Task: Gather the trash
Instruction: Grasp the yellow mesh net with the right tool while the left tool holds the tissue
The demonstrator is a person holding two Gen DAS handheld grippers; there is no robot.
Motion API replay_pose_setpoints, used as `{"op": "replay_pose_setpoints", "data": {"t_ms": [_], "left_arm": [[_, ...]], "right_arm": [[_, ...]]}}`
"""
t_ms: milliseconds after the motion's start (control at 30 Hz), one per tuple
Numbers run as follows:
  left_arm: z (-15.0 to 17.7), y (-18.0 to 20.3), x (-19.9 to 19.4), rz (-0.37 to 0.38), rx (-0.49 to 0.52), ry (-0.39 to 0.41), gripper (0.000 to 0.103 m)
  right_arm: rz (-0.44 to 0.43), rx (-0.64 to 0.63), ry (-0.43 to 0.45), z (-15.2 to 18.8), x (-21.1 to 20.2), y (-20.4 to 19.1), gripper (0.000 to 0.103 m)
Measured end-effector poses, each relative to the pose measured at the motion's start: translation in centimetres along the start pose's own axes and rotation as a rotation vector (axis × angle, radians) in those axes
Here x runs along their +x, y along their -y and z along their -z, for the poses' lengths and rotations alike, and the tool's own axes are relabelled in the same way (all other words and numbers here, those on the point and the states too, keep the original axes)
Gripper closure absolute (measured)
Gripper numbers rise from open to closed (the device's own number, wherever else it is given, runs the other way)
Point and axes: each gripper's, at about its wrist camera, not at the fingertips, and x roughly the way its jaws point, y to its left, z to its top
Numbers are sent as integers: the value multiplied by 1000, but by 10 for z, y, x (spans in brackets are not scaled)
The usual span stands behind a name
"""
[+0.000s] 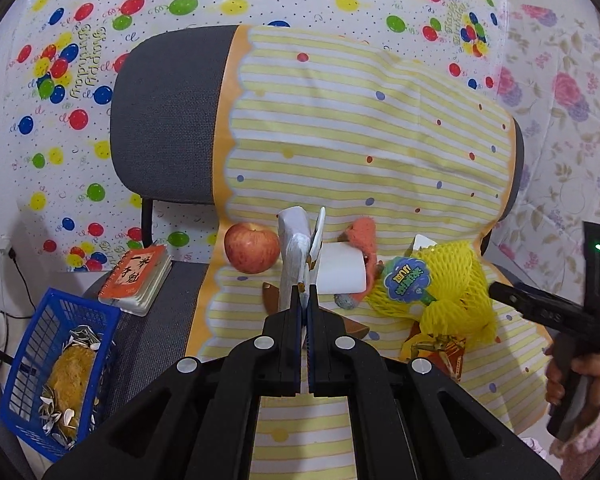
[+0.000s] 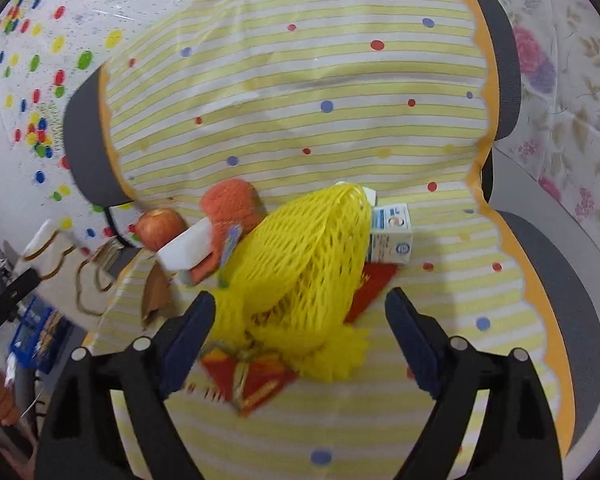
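My left gripper [image 1: 305,292] is shut on a pale crumpled paper wrapper [image 1: 296,240] and holds it up above the striped cloth [image 1: 340,140] on the chair seat. A yellow foam fruit net [image 1: 456,292] lies on the cloth to the right; it also shows in the right wrist view [image 2: 304,272]. My right gripper [image 2: 300,320] is open, its fingers on either side of the net's near end. A red and yellow snack wrapper [image 2: 256,380] lies under the net. The blue trash basket [image 1: 32,364] at lower left holds seed shells and a brown piece.
A red apple [image 1: 252,248], a white block [image 1: 340,268] with an orange sponge [image 2: 230,208], a small milk carton [image 2: 392,240], brown scraps [image 1: 272,296] and a red notebook [image 1: 134,272] sit on the grey office chair [image 1: 168,120]. Patterned sheets cover the walls.
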Motion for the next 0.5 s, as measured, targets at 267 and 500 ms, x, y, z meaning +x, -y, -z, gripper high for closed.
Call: {"op": "replay_pose_setpoints", "data": {"t_ms": [267,500], "left_arm": [[3,7,13,19,13,-24,101],[4,8,4,28,11,-17,101]], "right_arm": [[-68,224,-71,-22,50,31,35],[-35,135,-70,-33,48,4,94]]}}
